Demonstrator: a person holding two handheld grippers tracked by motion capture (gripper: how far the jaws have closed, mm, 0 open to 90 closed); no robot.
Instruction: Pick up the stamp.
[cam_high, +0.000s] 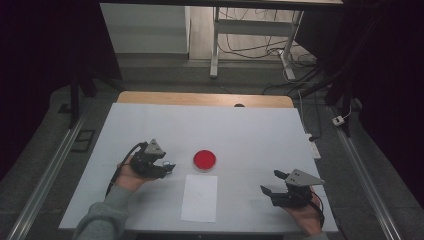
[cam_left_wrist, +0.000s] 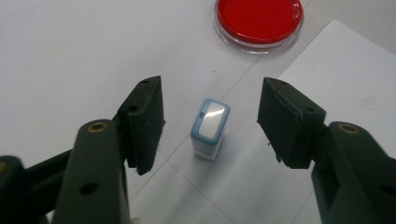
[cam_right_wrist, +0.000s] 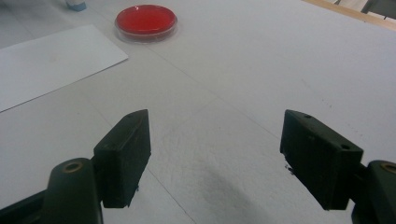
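Item 1: left gripper (cam_left_wrist: 210, 126), jaws partly spread, pads flanking but not touching a small blue-and-white stamp (cam_left_wrist: 210, 128) that stood upright on the table (cam_left_wrist: 70, 46); I judged it lined up for a pinch. Item 2: red ink pad (cam_left_wrist: 259, 21) just beyond, white paper sheet (cam_left_wrist: 345, 84) beside, apparently staged for stamping. Item 3: right gripper (cam_right_wrist: 215, 154), jaws wide, empty, waiting apart.

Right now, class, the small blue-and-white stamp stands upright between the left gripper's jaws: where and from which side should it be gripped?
Grip the stamp by its two long flat sides, near the upper blue band. It stands upright, so come from above with the left gripper, whose open jaws already flank those sides without touching. The glossy top probably offers no hold.
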